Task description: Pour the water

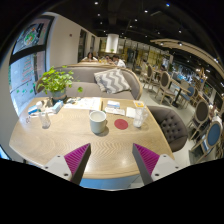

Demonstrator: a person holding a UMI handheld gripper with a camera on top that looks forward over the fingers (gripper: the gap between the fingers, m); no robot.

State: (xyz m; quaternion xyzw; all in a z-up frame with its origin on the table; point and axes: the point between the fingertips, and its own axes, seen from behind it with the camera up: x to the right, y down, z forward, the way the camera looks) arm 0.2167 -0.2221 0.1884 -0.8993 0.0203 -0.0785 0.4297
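Grey cup (97, 121) beyond the open hand-held gripper (110, 160)

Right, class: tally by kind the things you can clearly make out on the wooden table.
Pale cup: 1
Red coaster: 1
Potted plant: 1
Total: 3
Other small items are too unclear to count. The claw hangs open, short of the cup.

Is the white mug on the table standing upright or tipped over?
Upright. The white mug stands on its base on the wooden table, rim up, beyond the open gripper, which holds nothing. Its contents cannot be seen.
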